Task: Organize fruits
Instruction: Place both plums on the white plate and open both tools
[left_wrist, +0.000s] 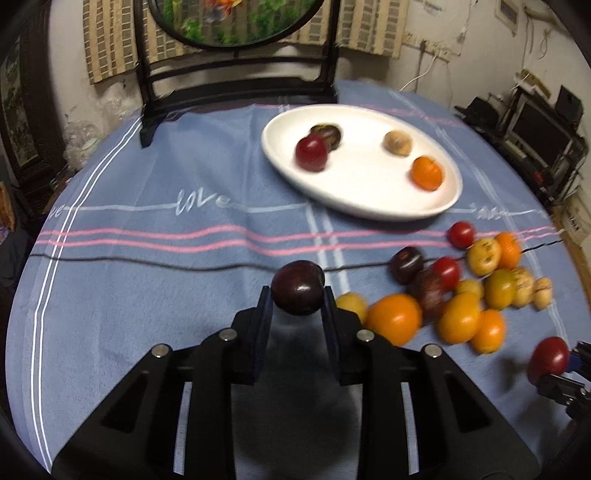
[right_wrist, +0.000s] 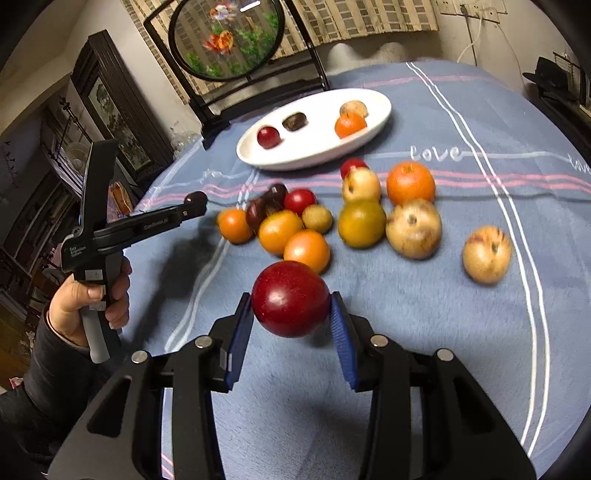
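Note:
My left gripper (left_wrist: 297, 295) is shut on a dark purple plum (left_wrist: 297, 287) and holds it above the blue cloth; it also shows in the right wrist view (right_wrist: 195, 202). My right gripper (right_wrist: 292, 306) is shut on a red plum (right_wrist: 290, 298), also seen at the right edge of the left wrist view (left_wrist: 548, 360). A white oval plate (left_wrist: 369, 199) holds a red fruit (left_wrist: 311, 152), a dark fruit (left_wrist: 327, 134), a tan fruit (left_wrist: 397, 143) and an orange one (left_wrist: 426, 173). A pile of loose fruits (right_wrist: 332, 218) lies in front of the plate.
A dark wooden stand with a round painted screen (left_wrist: 236, 22) stands behind the plate. A thin black cable (left_wrist: 147, 260) runs across the cloth. A lone yellowish apple (right_wrist: 487, 254) lies right of the pile. Dark furniture stands around the table edges.

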